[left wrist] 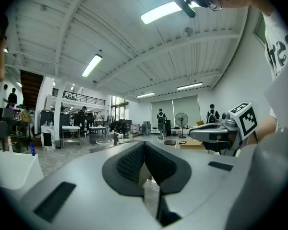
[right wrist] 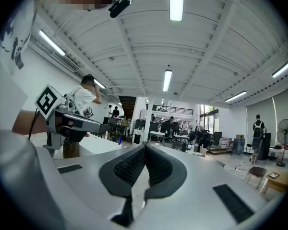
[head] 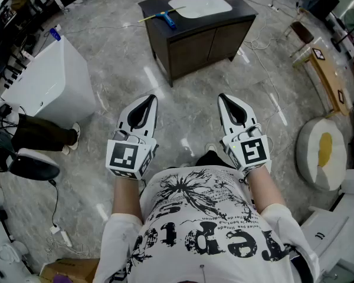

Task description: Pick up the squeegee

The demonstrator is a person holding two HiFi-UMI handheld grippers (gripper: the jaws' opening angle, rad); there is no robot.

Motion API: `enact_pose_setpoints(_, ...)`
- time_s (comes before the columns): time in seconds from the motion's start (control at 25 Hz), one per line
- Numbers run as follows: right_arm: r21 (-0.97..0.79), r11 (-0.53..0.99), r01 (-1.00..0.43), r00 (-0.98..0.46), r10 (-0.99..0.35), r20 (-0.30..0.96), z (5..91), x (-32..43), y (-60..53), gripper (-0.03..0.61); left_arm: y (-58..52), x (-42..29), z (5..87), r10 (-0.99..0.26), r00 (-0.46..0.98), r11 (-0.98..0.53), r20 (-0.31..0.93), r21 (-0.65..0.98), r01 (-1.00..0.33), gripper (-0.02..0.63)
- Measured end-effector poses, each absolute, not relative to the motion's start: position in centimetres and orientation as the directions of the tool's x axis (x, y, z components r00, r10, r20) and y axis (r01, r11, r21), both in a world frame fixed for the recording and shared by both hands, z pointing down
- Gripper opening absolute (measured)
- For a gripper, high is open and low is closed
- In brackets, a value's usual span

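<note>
The squeegee [head: 164, 18], with a blue handle and a yellow blade, lies on the left part of a dark cabinet's top [head: 153, 7], beside a white sink [head: 199, 5], far ahead in the head view. I hold both grippers level in front of my chest, well short of the cabinet. The left gripper [head: 148, 99] is shut with nothing in it, its black pads [left wrist: 134, 159] meeting at the tip. The right gripper [head: 223, 98] is shut and empty too, its pads [right wrist: 156, 162] pressed together. Neither gripper view shows the squeegee.
A white box-shaped unit [head: 47, 81] stands at the left, with a person's leg [head: 44, 135] beside it. A round white cushion [head: 321, 152] and a wooden bench [head: 327, 75] are at the right. Cables trail over the grey floor [head: 183, 128] between me and the cabinet.
</note>
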State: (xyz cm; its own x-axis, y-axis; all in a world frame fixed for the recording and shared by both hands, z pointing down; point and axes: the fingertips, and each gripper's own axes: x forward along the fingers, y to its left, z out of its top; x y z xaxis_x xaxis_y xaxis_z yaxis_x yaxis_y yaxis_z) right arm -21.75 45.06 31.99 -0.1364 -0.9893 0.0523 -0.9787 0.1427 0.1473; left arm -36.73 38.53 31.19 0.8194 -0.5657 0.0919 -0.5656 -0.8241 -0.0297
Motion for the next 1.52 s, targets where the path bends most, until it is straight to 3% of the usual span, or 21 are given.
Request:
enact_pose_setpoints(0.6,0.106,0.114,-0.988,-0.109,-0.993,0.054,33.2,-20.3,42.6,0.014,36.2,-35.1,32.5,-0.548,0.833,-0.835,0.074,0.009,-0.550,0.015)
enact_pose_setpoints(0.64,0.094,0.113,-0.989,-0.109,-0.993,0.042,33.1,-20.2,42.3,0.015,36.0,-34.9,32.4,-0.548,0.834,-0.835,0.054,0.010,-0.550,0.081)
enact_pose_setpoints(0.68,0.085,0.108,-0.991,-0.106,-0.994,0.028,32.8,-20.0,41.9,0.015,35.8,-34.7,32.3,-0.548,0.836,-0.836,0.034,0.005,-0.548,0.289)
enact_pose_setpoints(0.72,0.079,0.101,-0.992,-0.100,-0.995,0.019,32.6,-19.7,41.6,0.015,35.5,-34.4,32.1,-0.548,0.836,-0.836,0.022,-0.005,-0.548,0.359)
enact_pose_setpoints(1.24,0.075,0.172,-0.982,-0.169,-0.984,0.052,35.5,-8.7,29.3,0.015,23.7,-26.5,34.7,-0.660,0.746,-0.749,0.087,-0.002,-0.662,0.359)
enact_pose_setpoints(1.52,0.069,0.313,-0.947,-0.308,-0.949,0.070,34.9,2.4,16.7,0.015,12.9,-16.3,34.7,-0.774,0.622,-0.627,0.121,-0.005,-0.779,0.359)
